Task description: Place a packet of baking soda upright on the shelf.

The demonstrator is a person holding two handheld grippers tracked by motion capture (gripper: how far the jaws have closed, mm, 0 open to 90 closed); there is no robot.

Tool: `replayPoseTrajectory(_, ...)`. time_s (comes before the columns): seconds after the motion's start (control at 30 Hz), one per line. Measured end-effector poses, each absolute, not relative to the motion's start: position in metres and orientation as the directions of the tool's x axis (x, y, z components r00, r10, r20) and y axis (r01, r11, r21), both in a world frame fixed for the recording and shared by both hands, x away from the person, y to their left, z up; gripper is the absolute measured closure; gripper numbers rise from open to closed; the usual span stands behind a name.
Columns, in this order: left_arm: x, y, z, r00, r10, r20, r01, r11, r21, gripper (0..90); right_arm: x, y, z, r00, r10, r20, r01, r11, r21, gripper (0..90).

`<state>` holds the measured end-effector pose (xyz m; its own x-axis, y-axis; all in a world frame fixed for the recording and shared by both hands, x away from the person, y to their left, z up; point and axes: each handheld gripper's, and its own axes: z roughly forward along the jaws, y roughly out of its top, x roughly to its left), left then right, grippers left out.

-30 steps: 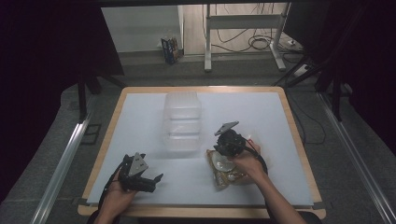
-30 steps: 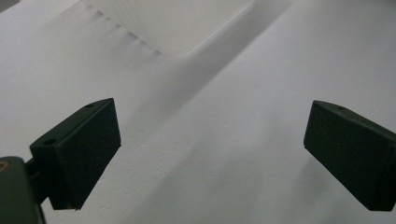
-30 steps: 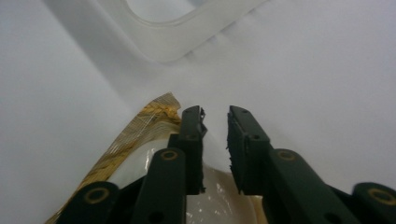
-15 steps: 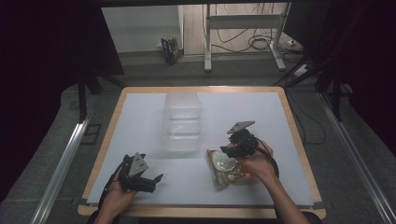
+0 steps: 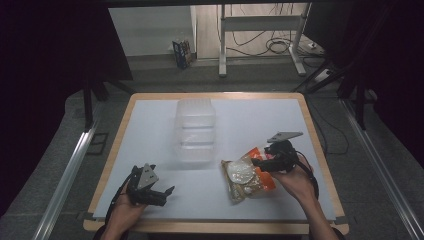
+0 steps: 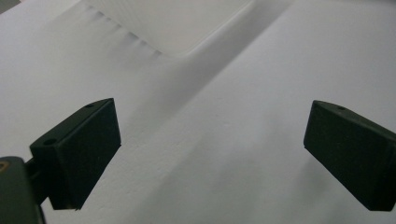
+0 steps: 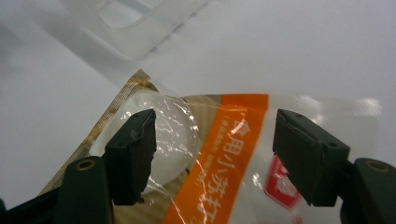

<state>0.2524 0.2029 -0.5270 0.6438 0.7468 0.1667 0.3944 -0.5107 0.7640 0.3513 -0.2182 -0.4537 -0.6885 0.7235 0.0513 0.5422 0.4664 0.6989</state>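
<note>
The right claw now sits further toward the surface's right edge than a second ago, its jaws parted over the snack packet.

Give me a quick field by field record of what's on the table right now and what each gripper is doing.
surface: white table top with a wooden edge
container: clear plastic container, mid table
packet: clear food packet with an orange stripe, lying flat, right of the container
left gripper: near the front left edge, jaws wide open over bare table, holding nothing
right gripper: over the packet, jaws open on either side of the stripe, not closed on it
</note>
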Motion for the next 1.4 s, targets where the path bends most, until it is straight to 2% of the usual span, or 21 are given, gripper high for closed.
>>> replayPoseTrajectory(0.37, 0.252, 0.203, -0.526, 0.644, 0.747, 0.168, 0.391, -0.510, 0.766, 3.8, 0.338, -0.257, -0.449, -0.607, 0.794, 0.022, 0.566, 0.413, 0.713, 29.1)
replayPoseTrajectory(0.7, 0.252, 0.202, -0.527, 0.642, 0.747, 0.172, 0.392, -0.512, 0.764, 3.8, 0.333, -0.276, -0.464, -0.593, 0.804, 0.051, 0.597, 0.396, 0.697, 27.8)
replayPoseTrajectory(0.9, 0.252, 0.202, -0.527, 0.644, 0.745, 0.174, 0.390, -0.516, 0.762, 3.9, 0.336, -0.269, -0.475, -0.610, 0.785, 0.109, 0.623, 0.391, 0.677, 27.9)
replayPoseTrajectory(1.13, 0.252, 0.201, -0.527, 0.649, 0.740, 0.177, 0.389, -0.523, 0.759, 3.9, 0.337, -0.255, -0.484, -0.641, 0.756, 0.130, 0.627, 0.419, 0.656, 28.2)
replayPoseTrajectory(1.33, 0.252, 0.200, -0.528, 0.651, 0.737, 0.183, 0.388, -0.530, 0.754, 3.9, 0.339, -0.243, -0.490, -0.660, 0.739, 0.137, 0.626, 0.439, 0.645, 31.7)
replayPoseTrajectory(1.4, 0.252, 0.200, -0.528, 0.649, 0.739, 0.182, 0.390, -0.529, 0.754, 3.9, 0.340, -0.240, -0.491, -0.667, 0.732, 0.142, 0.624, 0.444, 0.643, 37.0)
